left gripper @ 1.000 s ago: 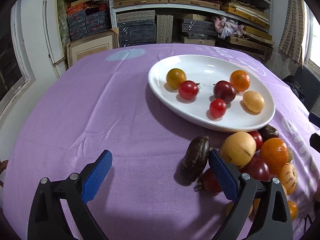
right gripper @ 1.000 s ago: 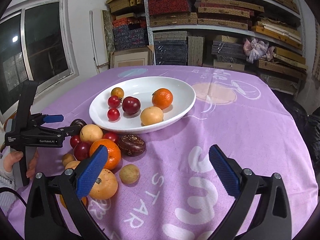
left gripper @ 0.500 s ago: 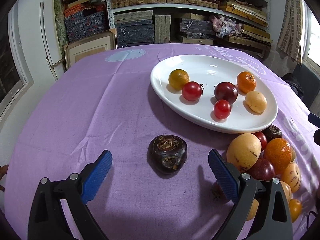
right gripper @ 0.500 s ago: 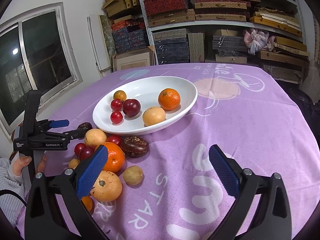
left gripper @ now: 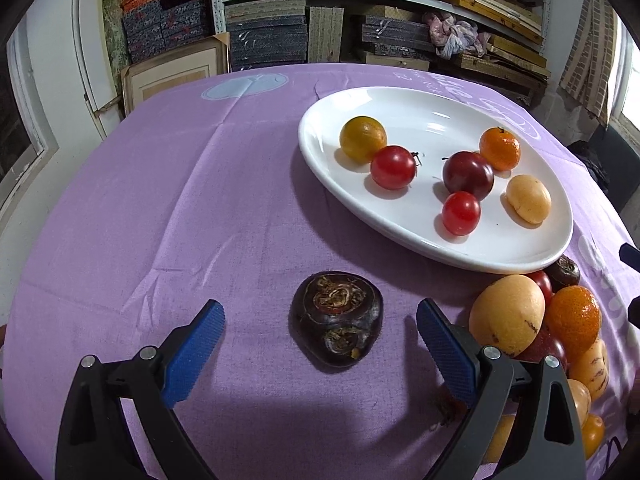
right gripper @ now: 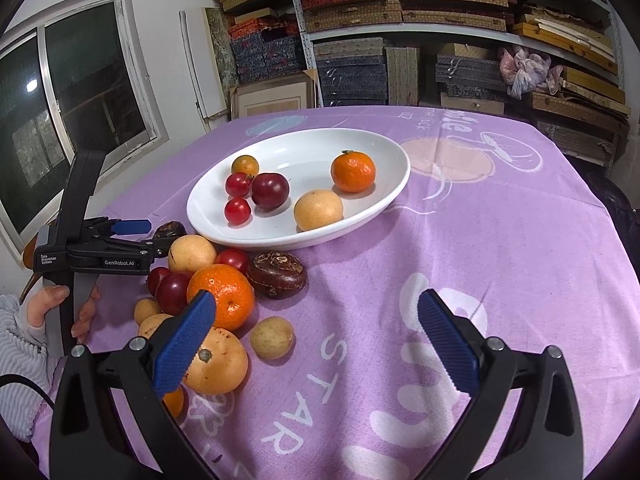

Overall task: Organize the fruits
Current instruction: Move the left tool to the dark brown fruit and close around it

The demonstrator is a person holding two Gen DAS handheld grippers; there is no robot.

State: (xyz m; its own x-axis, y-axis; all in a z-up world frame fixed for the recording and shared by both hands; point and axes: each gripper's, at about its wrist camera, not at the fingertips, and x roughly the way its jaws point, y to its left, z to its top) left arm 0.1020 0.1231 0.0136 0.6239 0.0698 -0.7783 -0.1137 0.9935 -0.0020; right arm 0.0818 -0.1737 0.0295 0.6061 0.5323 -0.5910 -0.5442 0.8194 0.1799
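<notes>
A dark brown, wrinkled fruit [left gripper: 336,318] lies on the purple cloth, centred between the wide blue fingers of my left gripper [left gripper: 320,312], which is open and touches nothing. The white oval plate [left gripper: 420,120] beyond it holds several small fruits, red, orange and yellow. A pile of loose fruit [left gripper: 508,314] sits just right of the gripper, under the plate's near rim. In the right wrist view my right gripper [right gripper: 316,306] stands open over bare cloth, with the pile [right gripper: 222,290] at its left finger. The left gripper [right gripper: 148,236] shows there too, level with the dark fruit [right gripper: 170,230].
A second dark brown fruit [right gripper: 277,275] lies against the plate [right gripper: 304,160] on the pile's right side. A person's hand [right gripper: 52,308] grips the left tool's handle at the table's left edge. Shelves stacked with boxes [right gripper: 360,64] stand behind the table.
The dark fruit, first on edge beside the left gripper's right finger, has rolled flat and now lies centred between the fingers. The right gripper has drifted slightly toward the pile.
</notes>
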